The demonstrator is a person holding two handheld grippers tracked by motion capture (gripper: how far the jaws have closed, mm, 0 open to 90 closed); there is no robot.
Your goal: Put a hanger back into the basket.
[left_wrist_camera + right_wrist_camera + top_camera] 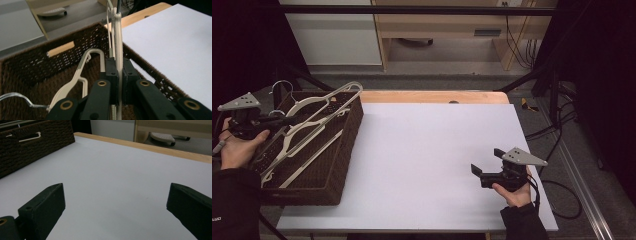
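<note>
The left hand-held gripper [119, 82] is clamping its two black jaws on the thin cream bar of a hanger [118, 45], which is running straight up between them in the left gripper view. In the high view the same left hand-held gripper [287, 120] is reaching in over the left rim of a dark woven basket [343, 150], with the person's left hand [237, 147] wrapping its body and a grey three-cornered plate sitting on top. The gripped hanger [324, 102] is lying tilted, its far end sticking out past the basket's back right corner.

More cream hangers [299, 145] are lying loosely crossed inside the basket, and another one [75, 80] with a clear hook is resting just left of the jaws in the left gripper view. The basket is sitting on the left end of the tabletop [427, 160], which is covered by a white sheet with a wooden edge showing at the back.

The right hand-held gripper [484, 167] is hovering low over the right part of the tabletop, well apart from the basket, held by the right hand [514, 192]. Its jaws are standing wide apart with nothing between them, and in the right gripper view the basket [30, 147] is showing at the far left.
</note>
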